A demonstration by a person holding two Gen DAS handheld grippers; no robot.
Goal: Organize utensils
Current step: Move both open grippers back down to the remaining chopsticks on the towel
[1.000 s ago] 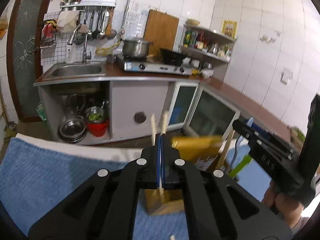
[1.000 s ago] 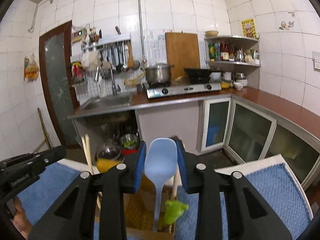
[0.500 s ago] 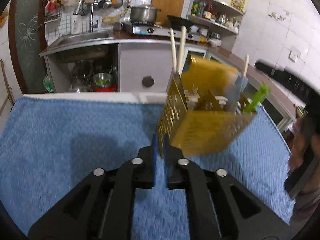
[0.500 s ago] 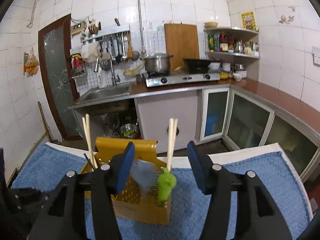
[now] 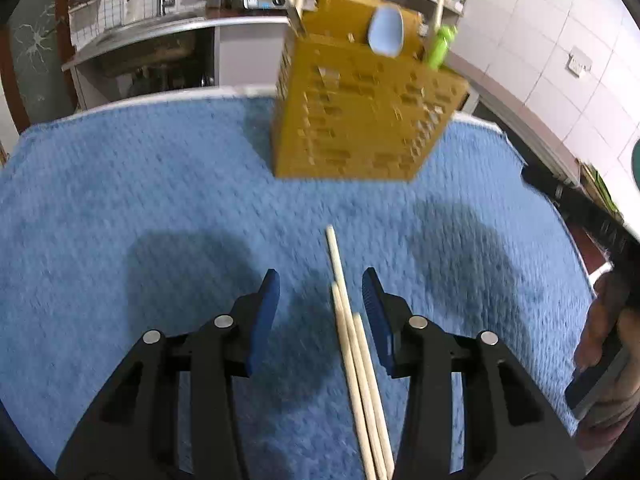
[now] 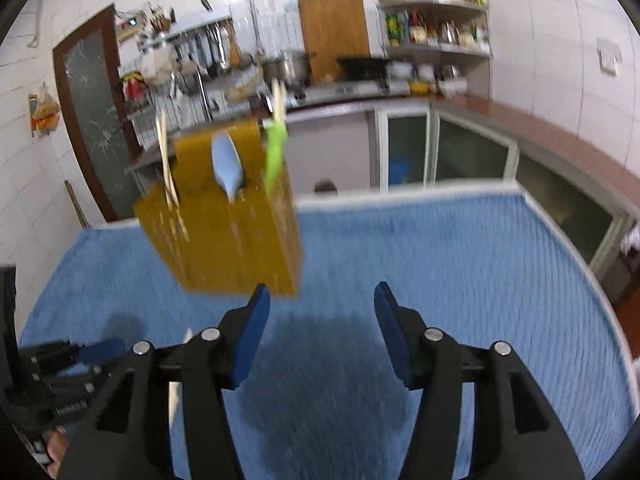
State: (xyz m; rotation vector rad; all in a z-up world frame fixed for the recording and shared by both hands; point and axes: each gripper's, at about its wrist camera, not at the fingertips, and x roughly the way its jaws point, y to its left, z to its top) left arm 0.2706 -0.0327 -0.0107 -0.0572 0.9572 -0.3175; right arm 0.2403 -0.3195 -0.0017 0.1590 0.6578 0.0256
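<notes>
A yellow perforated utensil holder (image 5: 360, 108) stands on the blue towel (image 5: 120, 200); it also shows in the right wrist view (image 6: 228, 232). It holds a light blue spoon (image 5: 385, 34), a green utensil (image 5: 440, 46) and chopsticks (image 6: 166, 160). My left gripper (image 5: 320, 292) is open low over the towel. Loose wooden chopsticks (image 5: 352, 344) lie on the towel between its fingers. My right gripper (image 6: 322, 312) is open and empty, just in front of the holder.
A kitchen counter with sink and stove (image 6: 320, 92) runs behind the table. Cabinets (image 6: 440, 144) stand to the right. The other gripper's body (image 6: 60, 380) shows at lower left in the right wrist view.
Both grippers have opened and pulled back from the holder. The blue spoon now rests in the holder. My left gripper has dropped down over loose chopsticks on the towel.
</notes>
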